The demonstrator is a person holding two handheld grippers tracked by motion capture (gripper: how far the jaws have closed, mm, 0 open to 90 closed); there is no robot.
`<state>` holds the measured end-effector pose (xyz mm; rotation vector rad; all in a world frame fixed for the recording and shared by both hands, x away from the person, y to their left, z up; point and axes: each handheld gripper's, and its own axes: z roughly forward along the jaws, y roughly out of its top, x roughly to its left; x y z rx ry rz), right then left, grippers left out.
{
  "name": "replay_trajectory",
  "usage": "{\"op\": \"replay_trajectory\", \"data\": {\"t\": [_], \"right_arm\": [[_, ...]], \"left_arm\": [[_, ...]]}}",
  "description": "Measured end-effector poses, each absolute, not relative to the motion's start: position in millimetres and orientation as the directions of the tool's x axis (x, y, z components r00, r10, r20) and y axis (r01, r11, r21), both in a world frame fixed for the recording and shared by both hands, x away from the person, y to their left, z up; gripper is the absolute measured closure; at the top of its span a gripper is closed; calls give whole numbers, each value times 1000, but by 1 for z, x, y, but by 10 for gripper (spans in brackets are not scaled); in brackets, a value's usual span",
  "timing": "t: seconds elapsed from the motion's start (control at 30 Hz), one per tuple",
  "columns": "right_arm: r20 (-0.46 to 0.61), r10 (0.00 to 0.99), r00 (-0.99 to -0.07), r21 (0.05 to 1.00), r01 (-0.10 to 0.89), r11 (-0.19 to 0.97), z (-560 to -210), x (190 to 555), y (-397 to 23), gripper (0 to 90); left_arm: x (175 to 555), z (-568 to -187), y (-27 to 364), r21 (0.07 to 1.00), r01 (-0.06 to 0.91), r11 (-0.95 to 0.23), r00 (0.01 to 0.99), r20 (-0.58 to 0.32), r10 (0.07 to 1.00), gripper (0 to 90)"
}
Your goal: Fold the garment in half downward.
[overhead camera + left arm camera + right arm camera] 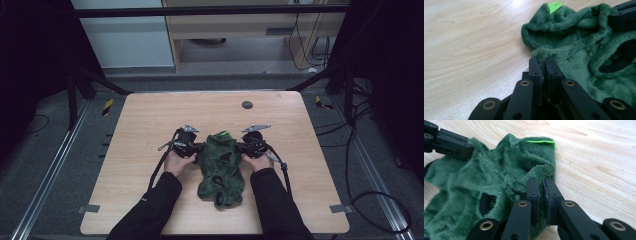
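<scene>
Garment: a small dark green plush garment (220, 167) lies crumpled near the middle of the table (150, 125), between the two hands, long axis running toward the person.
Garment fabric: deep, soft pile, fleece-like, with thick rolled hems and folds; in the gripper views the nap catches light in paler streaks.
Garment openings: several rounded holes with dark insides, one seen in the right gripper view (486, 203) and one in the left gripper view (616, 62).
Garment tag: a bright lime-green tab (225, 133) at the far end, flat and thin; it looks jagged in the left gripper view (555, 6) and shows as a narrow strip in the right gripper view (540, 142).
Left claw: the left claw (543, 61) is clenched on a bunched hem at the garment's left edge; flat black jaws nearly meet, with a tuft of pile pinched at the tips.
Right claw: the right claw (541, 182) is clenched on the rolled edge on the opposite side, a thin fold of plush caught between its pads.
Claw build: matt black plastic links, angular, with brass-coloured ringed pivots; grey three-cornered plates on top in the high view.
Hands: left hand (178, 162) and right hand (258, 162) grip the tools, in black sleeves.
Table surface: pale wood grain, smooth, square with rounded corners; a small dark round disc (247, 104) sits near the far edge.
</scene>
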<state>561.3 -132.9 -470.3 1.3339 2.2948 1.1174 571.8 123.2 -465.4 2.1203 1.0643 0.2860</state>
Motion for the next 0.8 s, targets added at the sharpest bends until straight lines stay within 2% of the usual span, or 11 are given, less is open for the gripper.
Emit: {"op": "replay_trajectory", "data": {"t": [0.8], "right_arm": [[126, 764, -633, 822, 498, 278, -432, 523, -140, 842]], "left_arm": [[527, -421, 127, 763, 496, -414, 704, -73, 707, 848]]}}
